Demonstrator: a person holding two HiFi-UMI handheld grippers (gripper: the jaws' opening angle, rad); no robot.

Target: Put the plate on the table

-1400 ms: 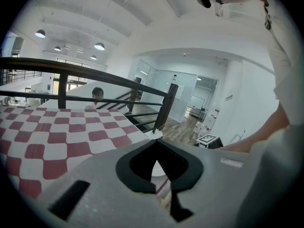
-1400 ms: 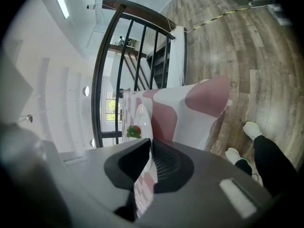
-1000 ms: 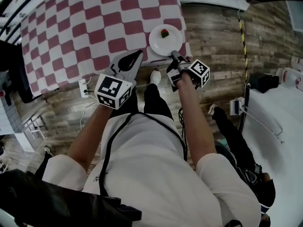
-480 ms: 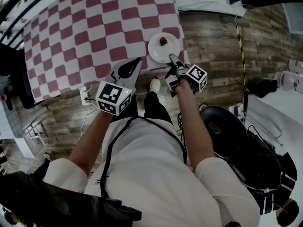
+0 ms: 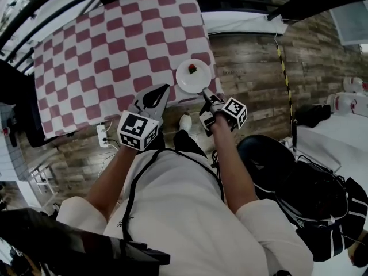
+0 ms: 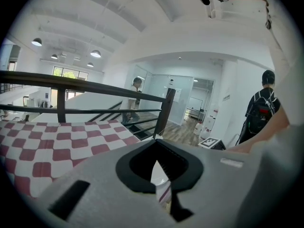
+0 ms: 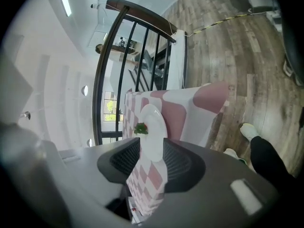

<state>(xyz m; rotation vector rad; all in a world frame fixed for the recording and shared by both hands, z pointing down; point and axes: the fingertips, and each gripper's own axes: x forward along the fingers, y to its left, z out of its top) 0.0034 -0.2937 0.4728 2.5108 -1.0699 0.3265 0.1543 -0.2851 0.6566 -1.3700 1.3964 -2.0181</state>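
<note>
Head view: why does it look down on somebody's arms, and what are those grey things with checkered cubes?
A person wears a camera on the head, so that picture looks down over the arms. Each hand holds a grabbing tool; the cubes are part of them. The other two pictures come from small cameras riding on the tools. On the table with the checked cloth lies a white plate carrying a small red fruit. The right tool is open near the plate's rim, holding nothing. The left tool is shut and empty.

Head view steeply down; both gripper views toward shared checkered table [image 5: 103,56]
</note>
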